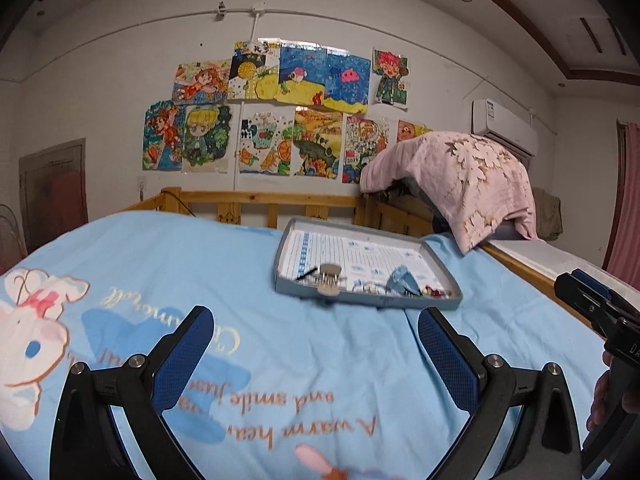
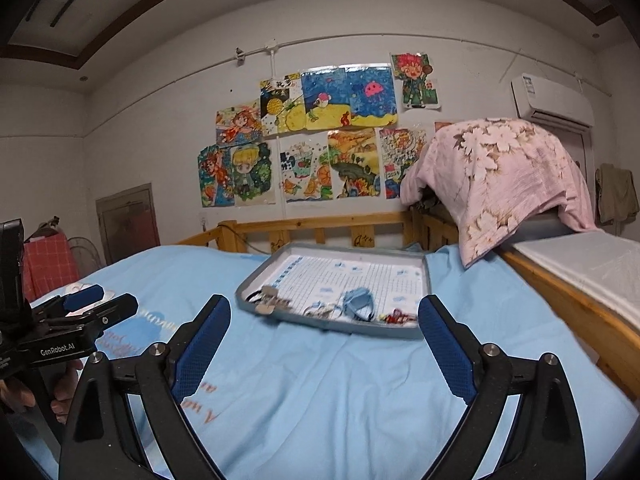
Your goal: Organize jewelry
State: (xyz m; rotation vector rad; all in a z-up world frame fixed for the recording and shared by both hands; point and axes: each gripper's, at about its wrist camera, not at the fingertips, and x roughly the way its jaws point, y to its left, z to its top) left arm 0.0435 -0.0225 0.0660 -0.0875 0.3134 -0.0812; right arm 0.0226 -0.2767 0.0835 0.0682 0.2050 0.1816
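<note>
Grey tray of jewelry ahead; left gripper and right gripper both agape, empty.

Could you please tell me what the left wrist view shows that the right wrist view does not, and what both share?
Only the left wrist view shows the pink bunny print on the sheet and a pink curtain. Only the right wrist view shows a red checked cloth and a fan at the far left. Both show the grey tray of jewelry, the blue sheet, the wall drawings, the pink blanket, and both open tools, left tool and right tool.
</note>
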